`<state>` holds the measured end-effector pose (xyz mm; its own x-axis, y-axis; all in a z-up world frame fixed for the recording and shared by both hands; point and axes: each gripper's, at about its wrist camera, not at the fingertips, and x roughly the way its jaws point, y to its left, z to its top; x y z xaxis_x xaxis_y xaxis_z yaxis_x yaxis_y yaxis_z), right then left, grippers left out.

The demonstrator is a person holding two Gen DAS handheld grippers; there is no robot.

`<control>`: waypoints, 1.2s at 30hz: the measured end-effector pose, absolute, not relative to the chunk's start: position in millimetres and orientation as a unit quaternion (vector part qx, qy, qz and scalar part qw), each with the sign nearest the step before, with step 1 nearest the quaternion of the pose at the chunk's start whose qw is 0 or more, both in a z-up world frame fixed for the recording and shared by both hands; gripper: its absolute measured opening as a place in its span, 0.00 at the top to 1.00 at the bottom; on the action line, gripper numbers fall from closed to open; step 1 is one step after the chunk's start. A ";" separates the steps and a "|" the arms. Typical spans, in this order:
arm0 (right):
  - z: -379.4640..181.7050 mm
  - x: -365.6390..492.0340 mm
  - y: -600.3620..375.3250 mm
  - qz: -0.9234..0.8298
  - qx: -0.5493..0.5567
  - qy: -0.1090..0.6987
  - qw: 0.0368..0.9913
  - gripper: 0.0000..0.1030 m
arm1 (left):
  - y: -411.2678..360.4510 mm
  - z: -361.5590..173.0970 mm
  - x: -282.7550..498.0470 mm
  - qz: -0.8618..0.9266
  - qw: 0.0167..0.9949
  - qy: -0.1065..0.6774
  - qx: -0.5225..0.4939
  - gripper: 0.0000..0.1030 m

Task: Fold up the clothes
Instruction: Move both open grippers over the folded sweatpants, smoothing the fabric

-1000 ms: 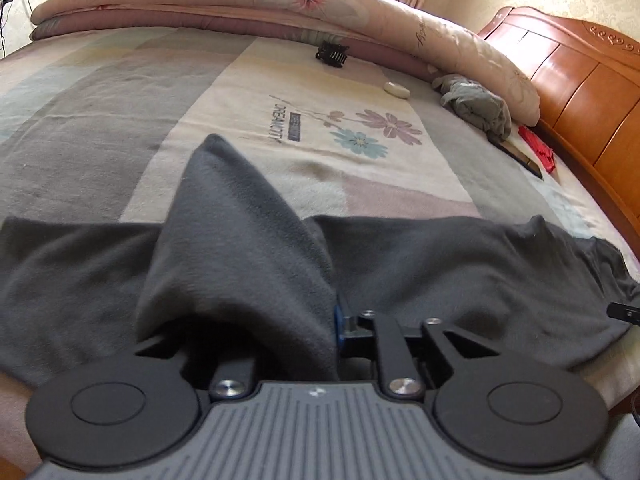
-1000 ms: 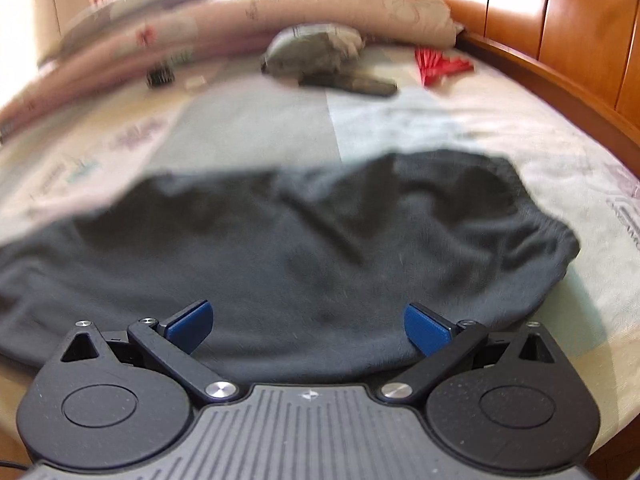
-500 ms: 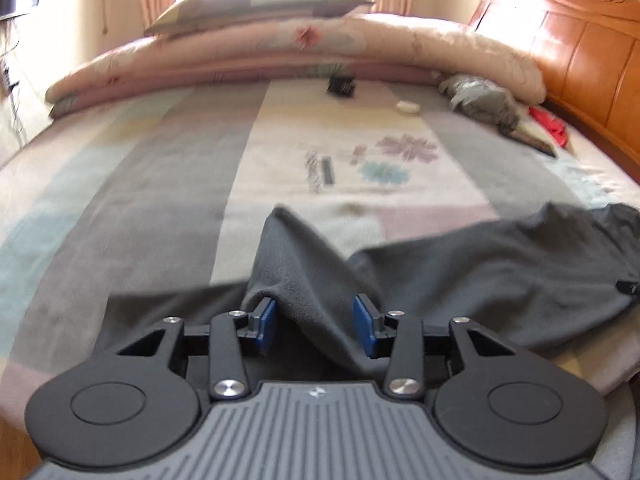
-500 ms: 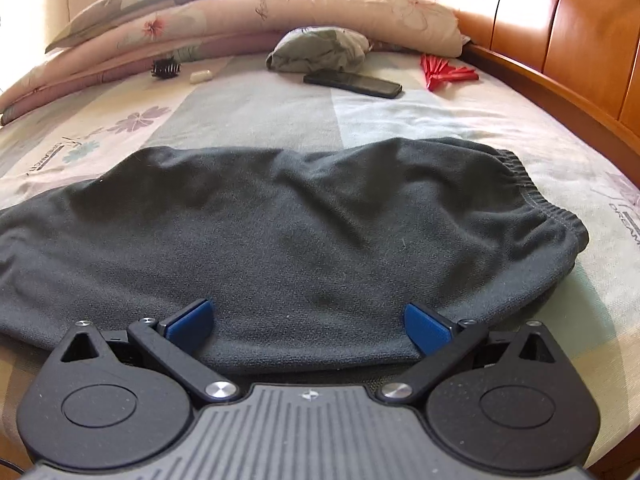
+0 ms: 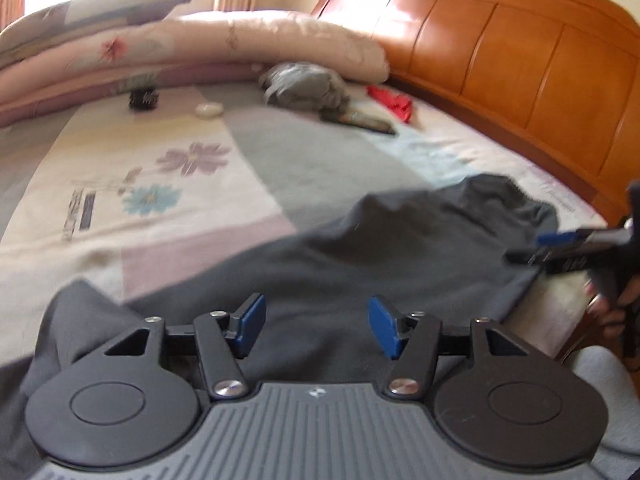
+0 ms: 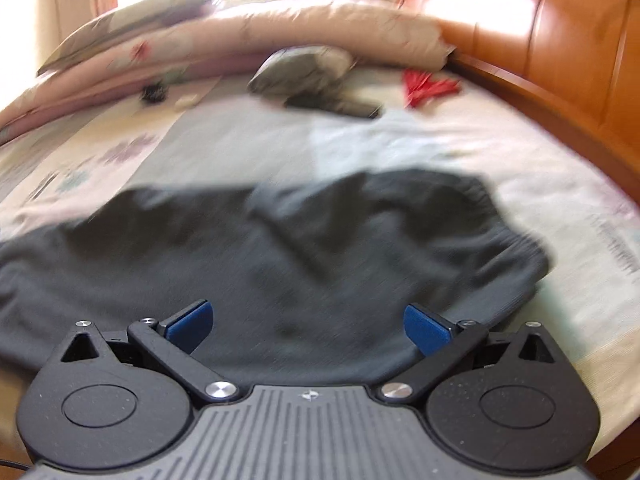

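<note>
A dark grey garment (image 5: 400, 248) lies spread across the near part of the bed, its elastic waistband (image 6: 516, 240) toward the right. My left gripper (image 5: 316, 326) hovers over the cloth with its jaws opening and nothing pinched between the blue pads. My right gripper (image 6: 308, 326) is open wide above the garment's near edge, empty. In the left wrist view the right gripper (image 5: 576, 248) shows at the right edge, held by a hand (image 5: 616, 308). Both views are blurred by motion.
A folded quilt (image 5: 200, 52) and pillow lie at the far side, against a wooden headboard (image 5: 520, 52). A crumpled grey cloth (image 5: 304, 88), a dark phone (image 6: 336, 106), a red item (image 5: 392, 102), a black comb (image 5: 142, 98) and a small white object (image 5: 208, 110) sit beyond the garment.
My left gripper let go of the raised fold of grey cloth, opened, and swung right along the garment. The fold has dropped flat. The right gripper stayed open and barely shifted.
</note>
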<state>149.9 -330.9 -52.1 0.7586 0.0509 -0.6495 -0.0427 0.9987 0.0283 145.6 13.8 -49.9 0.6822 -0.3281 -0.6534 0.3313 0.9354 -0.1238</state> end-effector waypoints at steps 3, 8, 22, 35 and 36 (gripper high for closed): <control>-50.7 157.5 -344.9 0.015 0.019 0.344 0.939 0.00 | 38.3 -53.6 133.6 -0.143 0.916 0.373 -0.014 0.44; -77.7 172.3 -345.3 -0.003 0.025 0.382 0.924 0.00 | 91.5 -43.7 108.0 -0.061 0.916 0.395 -0.028 0.44; -78.9 174.0 -336.4 -0.015 -0.005 0.391 0.920 0.00 | 8.0 -25.4 152.1 -0.235 0.914 0.329 0.000 0.37; -51.9 187.1 -313.9 0.056 -0.006 0.390 0.919 0.00 | 39.1 -51.1 166.4 -0.228 0.892 0.389 -0.041 0.37; -48.4 194.4 -303.8 0.065 -0.010 0.380 0.923 0.00 | 36.5 -47.2 173.6 -0.228 0.895 0.382 -0.039 0.37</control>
<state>194.4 -303.8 -48.4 0.7028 0.1129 -0.7023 -0.1280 0.9913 0.0312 173.6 36.5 -47.2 0.6035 -0.4380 -0.6662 0.3787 0.8928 -0.2439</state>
